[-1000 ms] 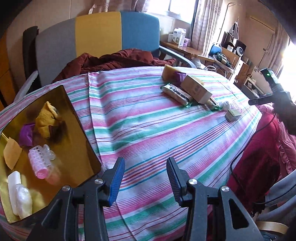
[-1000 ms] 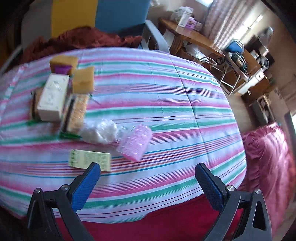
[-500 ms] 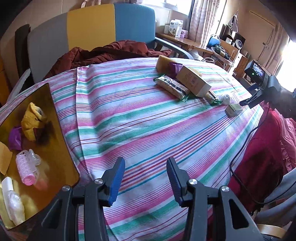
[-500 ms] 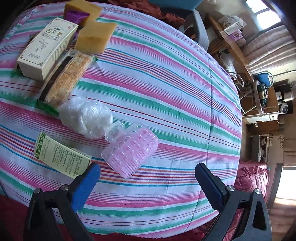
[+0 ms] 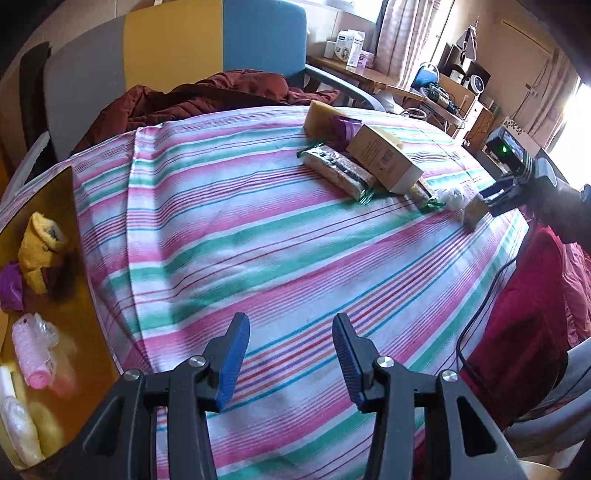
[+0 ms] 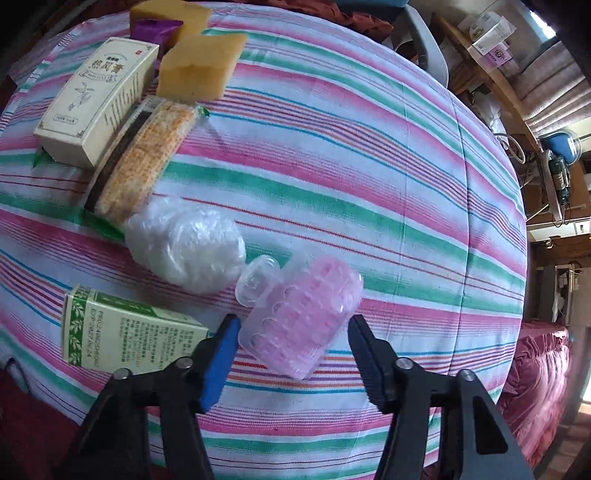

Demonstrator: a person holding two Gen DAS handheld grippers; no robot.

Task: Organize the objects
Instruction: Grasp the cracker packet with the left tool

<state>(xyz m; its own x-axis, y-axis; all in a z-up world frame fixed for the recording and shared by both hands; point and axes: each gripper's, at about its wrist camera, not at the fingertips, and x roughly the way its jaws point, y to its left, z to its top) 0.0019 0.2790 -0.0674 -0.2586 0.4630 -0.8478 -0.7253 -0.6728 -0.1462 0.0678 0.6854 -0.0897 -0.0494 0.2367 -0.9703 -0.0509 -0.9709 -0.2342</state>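
A big table wears a striped cloth [image 5: 258, 229]. At one edge of the cloth sits a gold tray [image 5: 70, 236]. Some things are already in the tray: a yellow fuzzy thing [image 5: 38, 251], a purple thing [image 5: 11, 286], a pink roller [image 5: 31, 350] and a white thing [image 5: 18, 424]. So part of the tidying looks done.

More things wait on the cloth, far from the tray. There is a cream box [image 6: 96, 96], a long snack pack [image 6: 144, 155] beside it, two yellow sponges [image 6: 199, 70], a purple packet [image 6: 155, 29], a white crinkly bag [image 6: 188, 247], a green and white box [image 6: 125, 332] and a pink roller case [image 6: 303, 314]. I think all of these still have to go to the tray.

The right gripper [image 6: 291, 354] points down at the pink roller case. Its fingers have just been closing in. The case sits between them. The blue finger [image 6: 221, 354] is very near one side of it, and I cannot tell if it touches. The black finger [image 6: 365, 362] stands a little apart from the other side. So the case is not squeezed yet.

The left gripper [image 5: 290, 360] hangs over bare cloth next to the tray. Its fingers stand narrow and hold nothing.
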